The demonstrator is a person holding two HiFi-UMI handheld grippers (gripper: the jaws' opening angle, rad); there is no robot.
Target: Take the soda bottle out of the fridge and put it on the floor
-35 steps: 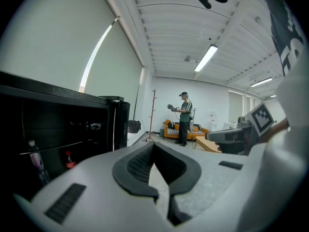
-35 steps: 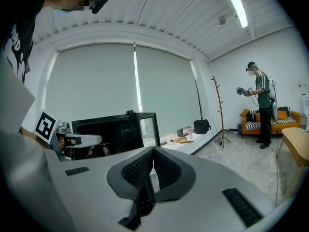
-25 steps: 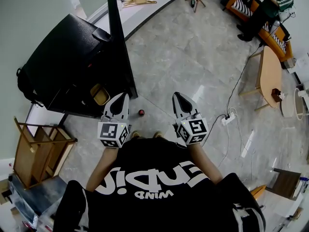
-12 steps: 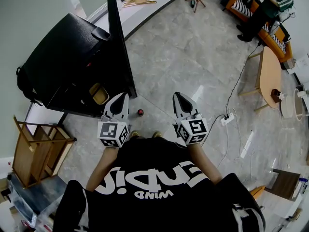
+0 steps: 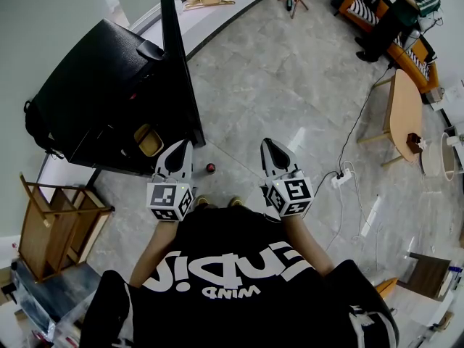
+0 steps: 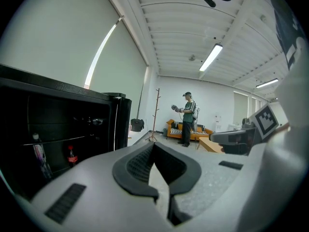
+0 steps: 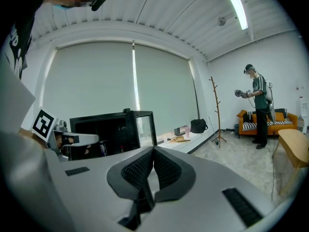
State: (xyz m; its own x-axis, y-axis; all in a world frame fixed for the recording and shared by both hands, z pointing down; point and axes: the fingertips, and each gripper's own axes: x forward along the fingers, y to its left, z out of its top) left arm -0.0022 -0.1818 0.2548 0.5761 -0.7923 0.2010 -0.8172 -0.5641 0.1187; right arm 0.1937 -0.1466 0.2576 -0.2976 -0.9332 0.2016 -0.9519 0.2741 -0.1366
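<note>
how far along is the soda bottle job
Done: fridge door open. In hand: nothing; left gripper and right gripper are both shut, empty. Left: a red-capped soda bottle stands inside the fridge, so taking it out and setting it down remain. The small red thing on the floor is unclear.

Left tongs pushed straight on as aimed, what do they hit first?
Probably floor: left tongs aim just right of the fridge door, slightly down. Depth unclear.
</note>
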